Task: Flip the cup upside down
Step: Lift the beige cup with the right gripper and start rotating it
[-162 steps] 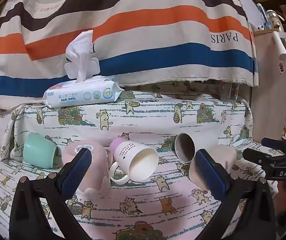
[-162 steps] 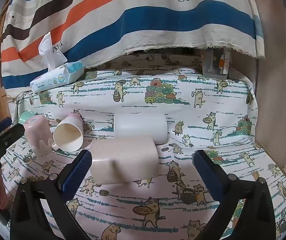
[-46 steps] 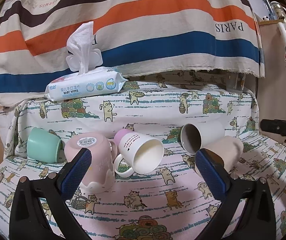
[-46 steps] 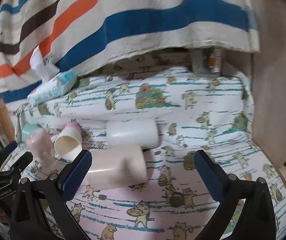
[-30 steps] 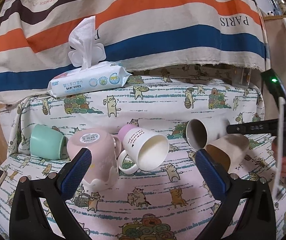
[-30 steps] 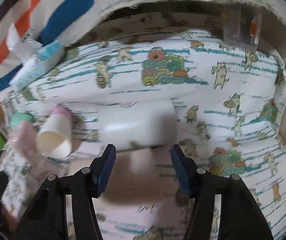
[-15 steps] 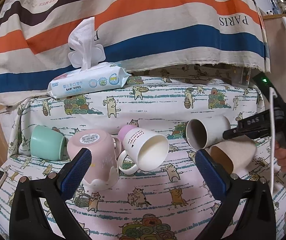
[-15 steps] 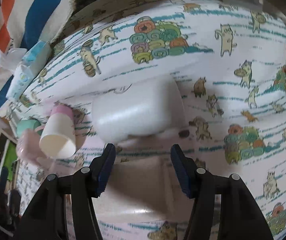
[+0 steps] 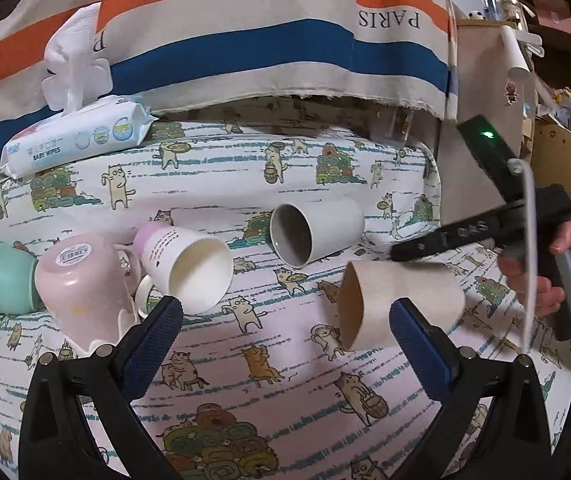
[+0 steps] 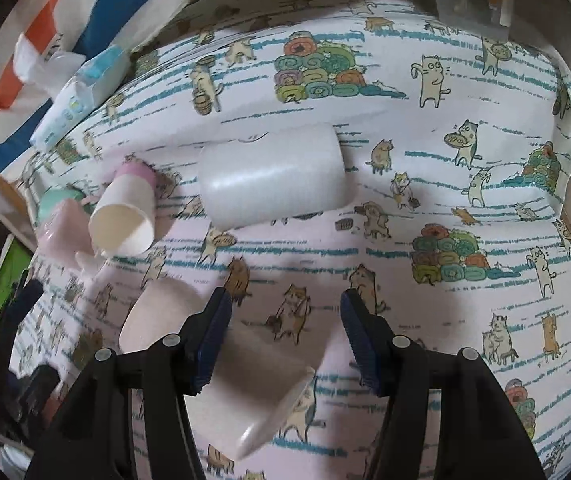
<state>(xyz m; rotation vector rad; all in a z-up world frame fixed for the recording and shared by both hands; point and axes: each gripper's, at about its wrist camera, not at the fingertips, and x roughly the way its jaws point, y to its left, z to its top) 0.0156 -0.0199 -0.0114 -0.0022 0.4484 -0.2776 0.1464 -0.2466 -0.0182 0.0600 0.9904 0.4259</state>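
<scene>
The right gripper [image 10: 285, 334] has been lowered over the beige cup [image 9: 401, 304], jaws narrowed but nothing pinched yet, so it's unflipped.

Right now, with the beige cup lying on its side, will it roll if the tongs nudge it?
Probably. The beige cup is a smooth handleless cylinder on its side, so a nudge should roll it. The soft cat-print cloth might slow it. It looks rigid and light.

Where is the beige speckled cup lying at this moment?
In the left wrist view the beige speckled cup lies on its side at the right, in front of the white cylindrical cup, under the right gripper.
</scene>
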